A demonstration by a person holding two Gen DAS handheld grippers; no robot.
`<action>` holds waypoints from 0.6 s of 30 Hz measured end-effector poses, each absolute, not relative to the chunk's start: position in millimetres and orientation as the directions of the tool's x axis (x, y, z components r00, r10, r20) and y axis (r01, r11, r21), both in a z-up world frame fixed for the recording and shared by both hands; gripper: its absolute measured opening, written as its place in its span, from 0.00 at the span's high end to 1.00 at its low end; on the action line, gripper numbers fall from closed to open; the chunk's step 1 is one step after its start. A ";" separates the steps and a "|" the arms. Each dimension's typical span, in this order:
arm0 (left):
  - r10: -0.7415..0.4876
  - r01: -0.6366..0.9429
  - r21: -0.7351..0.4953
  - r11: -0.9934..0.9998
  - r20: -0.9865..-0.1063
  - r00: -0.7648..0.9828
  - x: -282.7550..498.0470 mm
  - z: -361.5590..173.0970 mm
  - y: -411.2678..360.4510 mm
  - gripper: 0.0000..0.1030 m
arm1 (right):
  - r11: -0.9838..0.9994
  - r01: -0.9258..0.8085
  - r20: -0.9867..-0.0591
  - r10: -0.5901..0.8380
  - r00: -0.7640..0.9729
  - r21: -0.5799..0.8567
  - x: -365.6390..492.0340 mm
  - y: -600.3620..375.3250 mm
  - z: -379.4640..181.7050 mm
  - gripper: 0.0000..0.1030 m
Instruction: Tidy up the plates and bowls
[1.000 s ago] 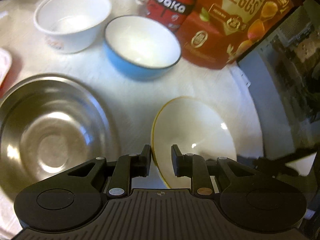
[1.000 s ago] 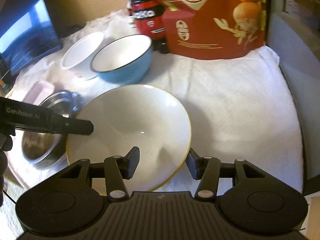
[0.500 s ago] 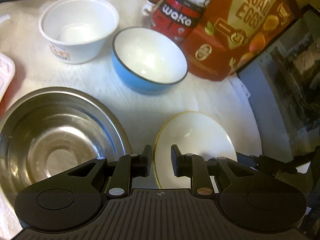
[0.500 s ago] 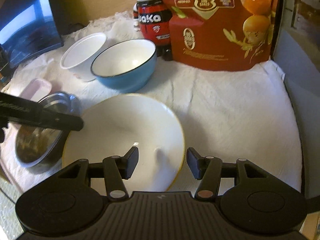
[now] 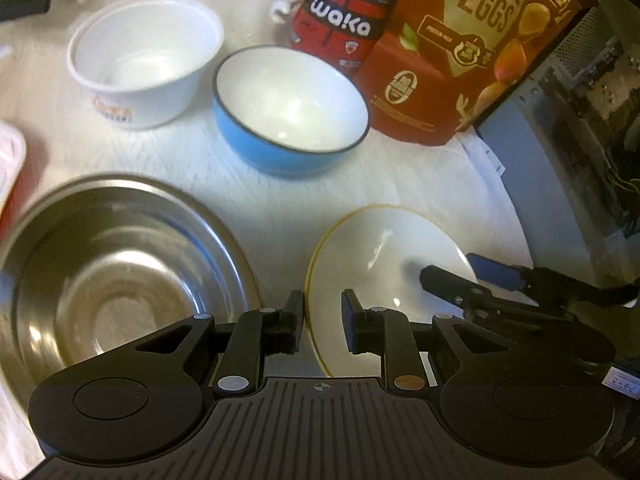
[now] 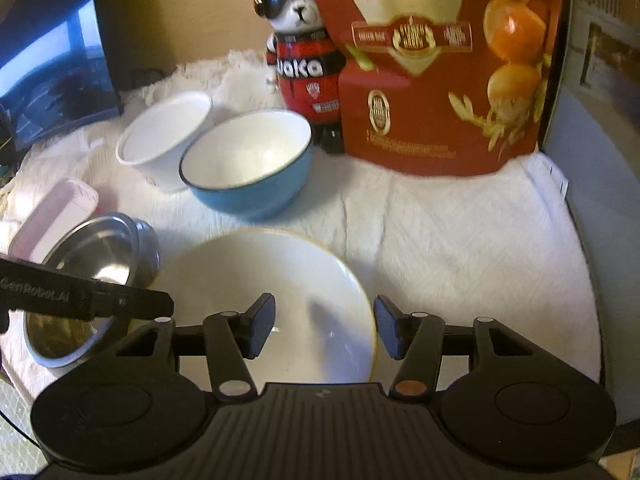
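A white plate with a yellow rim (image 5: 380, 256) (image 6: 264, 280) lies on the white cloth between both grippers. My left gripper (image 5: 322, 322) is open with its jaws straddling the plate's near left rim. My right gripper (image 6: 324, 330) is open wide over the plate's near right part, its right finger beside the rim. A steel bowl (image 5: 104, 276) (image 6: 88, 264) sits left of the plate. A blue bowl (image 5: 288, 108) (image 6: 248, 164) and a white bowl (image 5: 144, 64) (image 6: 164, 136) stand behind.
A red quail-eggs bag (image 5: 472, 48) (image 6: 436, 64) and a bear figurine (image 5: 344, 8) (image 6: 300, 64) stand at the back. A pink container (image 6: 56, 208) lies at the far left. A dark screen (image 6: 52, 64) is at the back left, a grey case (image 5: 568, 152) on the right.
Both grippers have drawn back and risen a little, so the plate and bowls sit farther away. The plate stays on the cloth. Both grippers stay open.
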State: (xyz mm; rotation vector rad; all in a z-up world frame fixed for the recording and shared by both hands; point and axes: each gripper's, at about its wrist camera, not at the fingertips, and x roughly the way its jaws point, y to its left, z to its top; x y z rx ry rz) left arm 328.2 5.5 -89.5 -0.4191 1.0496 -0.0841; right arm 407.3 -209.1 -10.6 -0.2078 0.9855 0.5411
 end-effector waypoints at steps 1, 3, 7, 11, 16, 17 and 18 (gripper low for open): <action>-0.263 -0.123 -0.370 0.921 -0.823 0.504 329.6 -87.7 6.2 0.78 | 0.846 -0.531 -0.832 0.335 0.442 0.058 406.7 -207.7 -9.1 0.43; -0.260 -0.109 -0.360 0.927 -0.822 0.507 333.2 -83.8 6.3 0.78 | 0.841 -0.541 -0.828 0.327 0.456 0.034 405.6 -205.3 -6.7 0.40; -0.281 -0.084 -0.379 0.922 -0.800 0.530 337.3 -73.4 10.1 0.78 | 0.853 -0.522 -0.834 0.294 0.466 0.009 407.5 -204.4 -5.8 0.35; -0.288 -0.084 -0.389 0.918 -0.795 0.534 345.5 -66.7 15.0 0.78 | 0.859 -0.510 -0.827 0.261 0.497 -0.035 407.9 -200.9 1.3 0.34; -0.260 -0.017 -0.302 0.953 -0.848 0.463 365.2 -52.8 13.2 0.78 | 0.875 -0.480 -0.817 0.233 0.528 -0.061 407.9 -198.8 13.6 0.18; -0.238 -0.003 -0.270 0.963 -0.855 0.461 367.1 -50.3 12.3 0.78 | 0.878 -0.475 -0.822 0.228 0.522 -0.058 407.8 -198.8 12.5 0.18; -0.214 -0.003 -0.244 0.970 -0.858 0.467 369.1 -47.3 12.1 0.78 | 0.882 -0.468 -0.827 0.222 0.517 -0.055 407.1 -199.1 10.7 0.18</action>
